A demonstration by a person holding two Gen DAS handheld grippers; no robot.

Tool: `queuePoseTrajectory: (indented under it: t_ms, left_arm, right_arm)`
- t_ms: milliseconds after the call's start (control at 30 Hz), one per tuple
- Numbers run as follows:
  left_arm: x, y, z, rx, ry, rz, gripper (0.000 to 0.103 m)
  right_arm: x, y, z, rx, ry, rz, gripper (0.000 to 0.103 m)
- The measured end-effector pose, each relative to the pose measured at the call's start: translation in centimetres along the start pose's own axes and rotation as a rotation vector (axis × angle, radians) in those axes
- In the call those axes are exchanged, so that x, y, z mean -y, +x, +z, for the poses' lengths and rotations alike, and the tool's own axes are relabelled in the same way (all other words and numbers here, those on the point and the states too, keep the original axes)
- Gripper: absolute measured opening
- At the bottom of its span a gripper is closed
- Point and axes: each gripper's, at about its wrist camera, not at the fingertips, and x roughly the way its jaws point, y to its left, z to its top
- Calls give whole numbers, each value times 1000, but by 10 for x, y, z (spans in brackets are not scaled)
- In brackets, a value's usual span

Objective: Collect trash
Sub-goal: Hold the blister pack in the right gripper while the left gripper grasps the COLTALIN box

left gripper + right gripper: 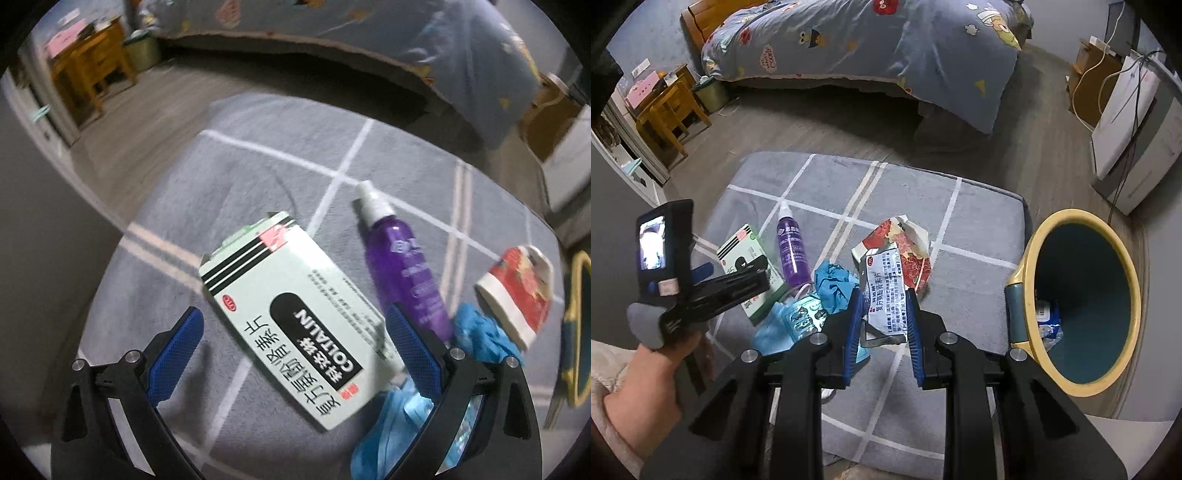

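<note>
Left wrist view: our left gripper (291,347) has its blue fingers (177,354) spread wide apart. The pale green medicine box (291,317) lies flat on the grey checked cushion (258,166) between them, nearer the right finger, with no visible contact. At 2 o'clock from the box, the purple spray bottle (402,269) lies with its white nozzle pointing to 12 o'clock. At 3 o'clock, the crumpled blue glove (484,332) sits against the red-and-white carton (517,291).

Right wrist view: our right gripper (884,314) has its fingers (913,332) clamped on the silver foil sachet (884,295), which stands up between them. The red-and-white carton (908,251) lies just beyond, at 12 o'clock. At 3 o'clock, the yellow-rimmed bin (1027,269) stands beside the cushion (923,192) with a wrapper (1047,317) inside. At 9 o'clock, the left gripper (713,280) hovers over the medicine box (746,247), beside the bottle (792,251) and glove (834,284).
</note>
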Motion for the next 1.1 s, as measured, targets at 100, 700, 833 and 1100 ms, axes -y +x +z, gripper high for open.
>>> queuePoseTrajectory:
  t_ms: [100,700,833,1100]
  left_arm:
    - [3,5,1,-10,-24,19,98]
    - [22,24,-6,-72,65,1,94]
    - [13,22,-2,-62,76,-20,82]
    - [-7,7,4,-3,104,-38,76]
  right_arm:
    - [1,-3,-1,5,-7,16,22]
    - [7,-10,-2,21,-7,48,22]
    - [4,-9,1,24,-11,46,22]
    - [-1,-7,11,32,-5,38,22]
